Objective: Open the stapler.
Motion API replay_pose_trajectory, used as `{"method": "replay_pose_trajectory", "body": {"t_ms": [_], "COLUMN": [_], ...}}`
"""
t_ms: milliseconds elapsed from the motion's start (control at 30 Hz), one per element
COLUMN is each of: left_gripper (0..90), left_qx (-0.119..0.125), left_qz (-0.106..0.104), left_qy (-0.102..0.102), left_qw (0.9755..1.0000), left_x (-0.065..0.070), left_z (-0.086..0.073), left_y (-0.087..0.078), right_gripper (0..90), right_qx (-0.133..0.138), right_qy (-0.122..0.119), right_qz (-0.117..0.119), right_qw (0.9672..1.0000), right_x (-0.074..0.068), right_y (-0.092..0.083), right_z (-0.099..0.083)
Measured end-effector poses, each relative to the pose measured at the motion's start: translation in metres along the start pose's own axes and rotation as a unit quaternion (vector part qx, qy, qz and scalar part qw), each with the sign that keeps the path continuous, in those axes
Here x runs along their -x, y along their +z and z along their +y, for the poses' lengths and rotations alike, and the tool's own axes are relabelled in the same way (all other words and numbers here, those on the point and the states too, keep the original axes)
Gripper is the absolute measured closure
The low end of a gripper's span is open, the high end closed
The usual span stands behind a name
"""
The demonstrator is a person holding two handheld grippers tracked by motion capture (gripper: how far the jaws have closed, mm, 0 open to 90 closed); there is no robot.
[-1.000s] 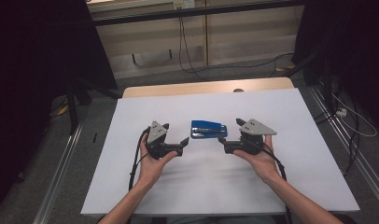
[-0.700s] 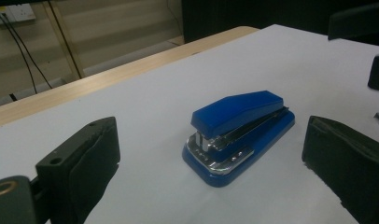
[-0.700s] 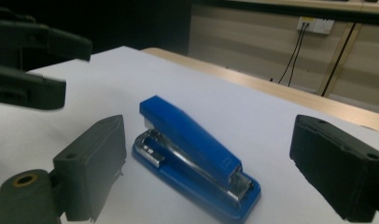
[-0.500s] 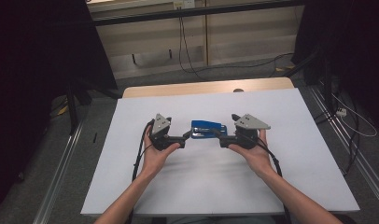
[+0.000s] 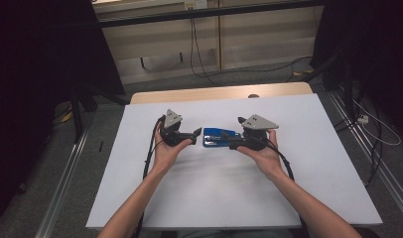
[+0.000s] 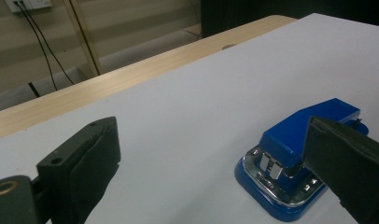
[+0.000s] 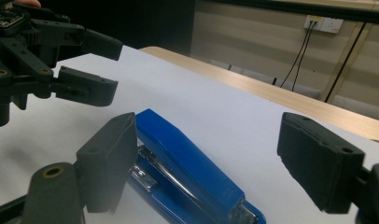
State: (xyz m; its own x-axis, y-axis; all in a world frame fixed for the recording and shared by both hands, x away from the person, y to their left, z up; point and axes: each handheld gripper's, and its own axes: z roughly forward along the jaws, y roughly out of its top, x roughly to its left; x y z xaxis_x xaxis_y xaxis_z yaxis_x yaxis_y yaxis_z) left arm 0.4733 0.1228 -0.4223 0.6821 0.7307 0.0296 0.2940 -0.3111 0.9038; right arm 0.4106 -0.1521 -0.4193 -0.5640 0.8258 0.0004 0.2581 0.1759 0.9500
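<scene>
A blue stapler (image 5: 220,137) lies flat on the white table (image 5: 308,173), nearer its far edge than its near one, about midway between the side edges. The left gripper (image 5: 193,137), jaws apart, sits just beside one end. The right gripper (image 5: 232,145), jaws apart and just closing, straddles the other end without pressing it.

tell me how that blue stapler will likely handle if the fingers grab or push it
The blue stapler looks rigid, so it should not flex. Its flat base on the white table makes tipping or rolling unlikely; a push probably slides it. The glossy top and hinged arm might slip or pivot when squeezed.
</scene>
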Motion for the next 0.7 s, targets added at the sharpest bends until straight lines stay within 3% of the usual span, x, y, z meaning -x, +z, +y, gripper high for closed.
{"method": "replay_pose_trajectory", "body": {"t_ms": [100,267,300,500,700], "left_gripper": [5.2,5.2,5.3,6.2,6.3], "left_qx": [-0.017,-0.013,-0.02,-0.035,-0.042], "left_qz": [0.003,0.003,-0.002,-0.01,-0.016], "left_qy": [-0.009,-0.013,-0.015,-0.021,-0.013], "left_qw": [0.9998,0.9998,0.9997,0.9991,0.9989], "left_x": [-0.0015,-0.0038,-0.0031,-0.0001,0.0038], "left_z": [-0.0056,-0.0055,-0.0059,-0.0062,-0.0069], "left_y": [0.0036,0.0015,0.0011,0.0021,0.0048], "right_gripper": [22.4,28.8,36.0,44.7,64.1], "right_qx": [-0.017,-0.021,-0.028,-0.057,-0.046], "right_qy": [-0.016,-0.012,-0.01,-0.027,-0.02], "right_qz": [0.005,0.012,0.022,0.037,0.048], "right_qw": [0.9997,0.9996,0.9993,0.9973,0.9976], "right_x": [-0.0021,-0.0019,-0.0015,-0.0028,-0.0019], "right_y": [0.0042,0.0056,0.0072,0.0082,0.0069], "right_z": [-0.003,-0.0044,-0.0064,-0.01,-0.0088]}}
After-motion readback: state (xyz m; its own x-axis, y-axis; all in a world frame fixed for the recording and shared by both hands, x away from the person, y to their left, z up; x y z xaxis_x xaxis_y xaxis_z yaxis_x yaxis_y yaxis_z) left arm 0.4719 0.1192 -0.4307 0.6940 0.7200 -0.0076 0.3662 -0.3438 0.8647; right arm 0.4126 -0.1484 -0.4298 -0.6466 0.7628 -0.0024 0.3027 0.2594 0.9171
